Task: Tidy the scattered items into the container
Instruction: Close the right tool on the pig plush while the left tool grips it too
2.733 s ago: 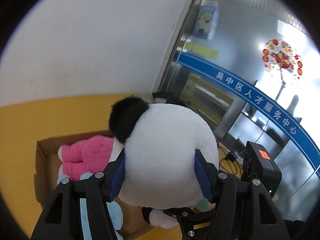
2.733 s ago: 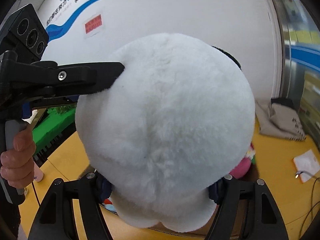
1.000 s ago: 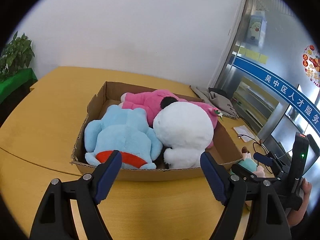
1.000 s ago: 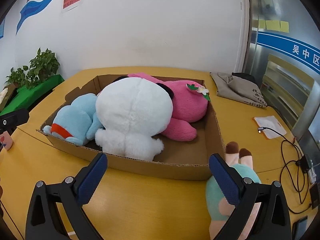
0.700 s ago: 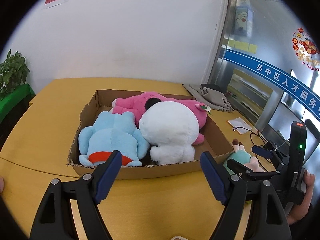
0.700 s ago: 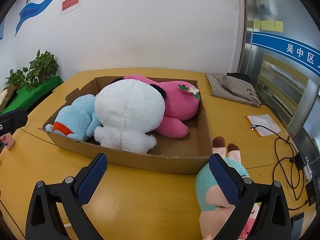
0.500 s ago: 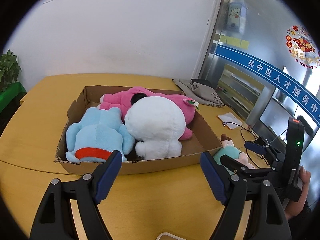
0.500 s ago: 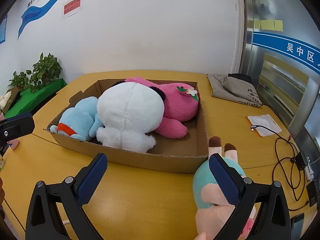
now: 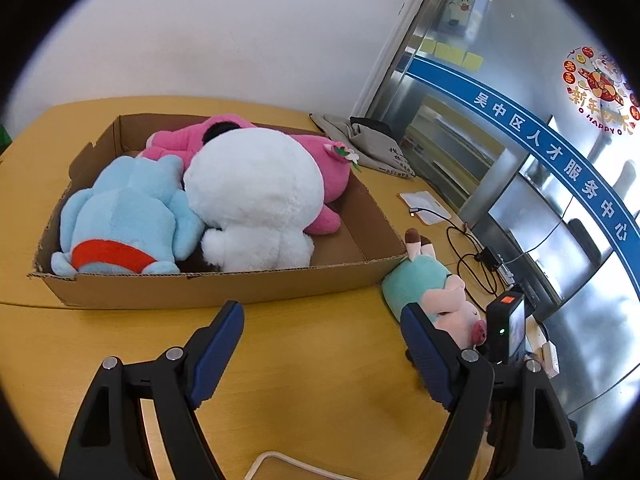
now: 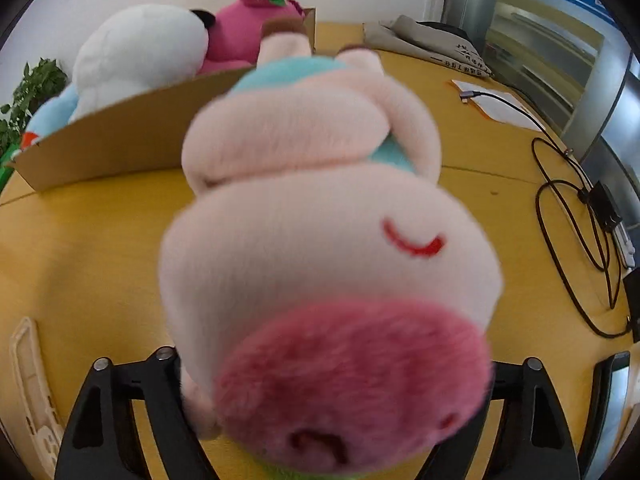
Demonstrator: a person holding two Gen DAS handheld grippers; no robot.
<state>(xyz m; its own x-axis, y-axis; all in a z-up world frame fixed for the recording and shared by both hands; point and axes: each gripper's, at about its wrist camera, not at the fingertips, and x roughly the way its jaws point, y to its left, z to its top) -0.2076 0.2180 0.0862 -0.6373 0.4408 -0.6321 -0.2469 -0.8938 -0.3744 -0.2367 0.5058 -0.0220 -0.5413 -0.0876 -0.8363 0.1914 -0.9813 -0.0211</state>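
Cardboard box: left and centre of the left wrist view, resting on the yellow worktop.
Blue plush: at the left end of the box, face down.
White plush: centre of the box, touching the blue plush, lying partly over the pink plush behind it.
Left gripper: bottom centre of its view, jaws spread wide with nothing between them, above bare worktop in front of the box.
Pig plush: right of centre in the left wrist view, on the worktop just beside the box's right front corner, teal body toward the box.
Right gripper: bottom of its view; the pig plush's pink snout fills the space between the jaws, fingertips hidden, so whether it grasps cannot be told.
Black cable: right side, looped on the worktop.
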